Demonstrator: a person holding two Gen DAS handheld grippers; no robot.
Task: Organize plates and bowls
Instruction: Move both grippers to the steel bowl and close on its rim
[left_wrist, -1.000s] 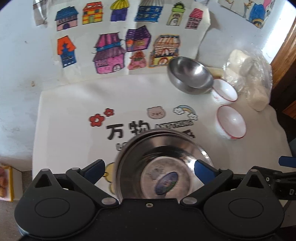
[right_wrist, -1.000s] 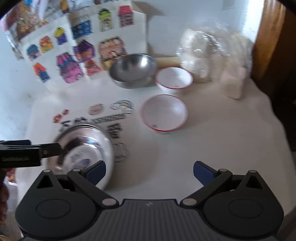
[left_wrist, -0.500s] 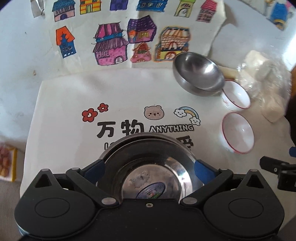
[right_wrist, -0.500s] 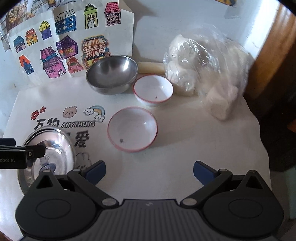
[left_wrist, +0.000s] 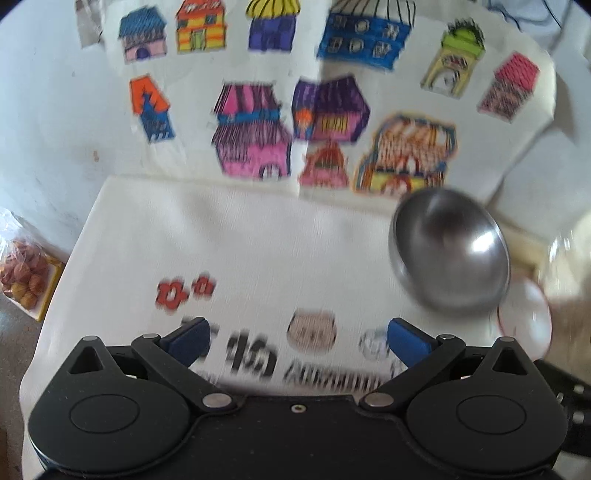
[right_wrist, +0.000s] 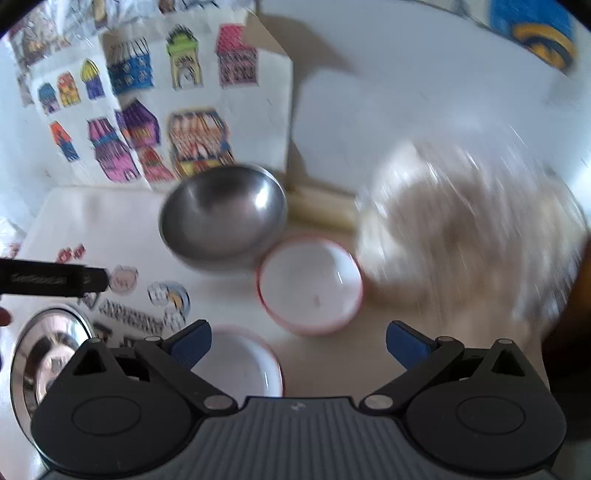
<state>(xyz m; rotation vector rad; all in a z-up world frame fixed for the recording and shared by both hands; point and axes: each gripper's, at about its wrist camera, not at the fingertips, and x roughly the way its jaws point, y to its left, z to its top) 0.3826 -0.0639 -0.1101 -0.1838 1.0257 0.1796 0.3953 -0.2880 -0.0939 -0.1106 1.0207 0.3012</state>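
While both grippers are hanging with fingers spread wide and gripping nothing, the left gripper (left_wrist: 295, 341) is pointing at just the printed cloth (left_wrist: 258, 240). Between the right gripper (right_wrist: 297, 341) fingers, by its left one, a red-rimmed bowl (right_wrist: 240, 363) is sitting; another red-rimmed bowl (right_wrist: 310, 284) beyond, touching the steel bowl (right_wrist: 223, 216). Steel plate (right_wrist: 44, 354) is lying off left.

The cloth (left_wrist: 258, 240) is white, with red flowers and black letters. The paper (left_wrist: 295, 92) shows drawn houses in pink, purple, blue, orange and yellow. The steel bowl (right_wrist: 223, 218) is grey and shiny. Two bowls (right_wrist: 310, 284) (right_wrist: 240, 363) are white with red rims. The pads (right_wrist: 190, 343) are blue.
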